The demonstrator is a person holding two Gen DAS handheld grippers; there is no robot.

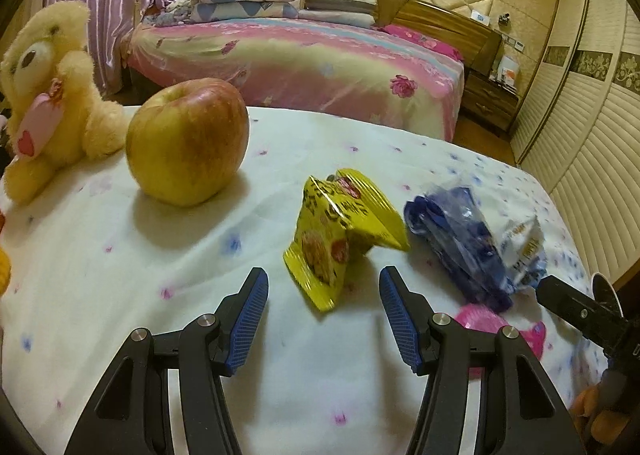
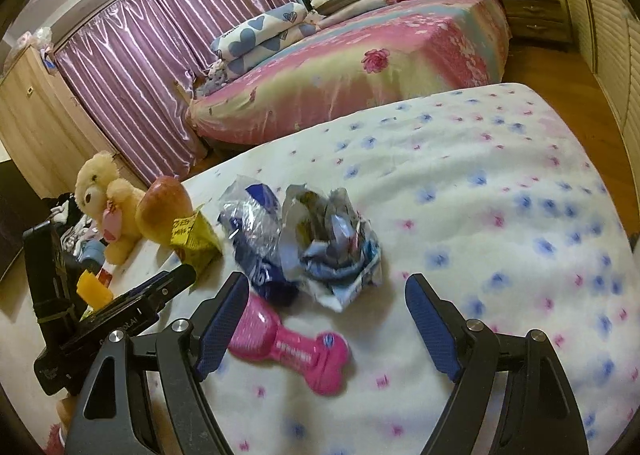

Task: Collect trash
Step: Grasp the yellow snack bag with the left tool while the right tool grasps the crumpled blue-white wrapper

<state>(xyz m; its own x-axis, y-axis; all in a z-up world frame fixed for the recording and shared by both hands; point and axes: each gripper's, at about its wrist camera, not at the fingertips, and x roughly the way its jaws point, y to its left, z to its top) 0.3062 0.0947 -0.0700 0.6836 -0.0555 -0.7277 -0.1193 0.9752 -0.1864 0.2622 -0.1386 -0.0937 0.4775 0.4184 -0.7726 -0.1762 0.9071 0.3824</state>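
Wrappers: yellow wrapper (image 1: pixel 340 231) at 12 o'clock of the open, empty left gripper (image 1: pixel 323 319); crinkly, light; pinch its upright fold. Right gripper (image 2: pixel 327 329) open, empty.

Yellow wrapper (image 1: pixel 344 231) w/ red print; crumpled wrapper (image 2: pixel 336 247) in blue & white; pink packet (image 2: pixel 292 347); apple (image 1: pixel 188 143) red-yellow; blanket (image 2: pixel 480 183) white, dotted w/ blue & pink flowers; teddy (image 1: pixel 48 95) cream.

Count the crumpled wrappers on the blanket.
3. The yellow wrapper lies beside the apple, the blue wrapper right of it, the pale wrapper touching that one's right. The pink piece is unclear; more may be hidden.
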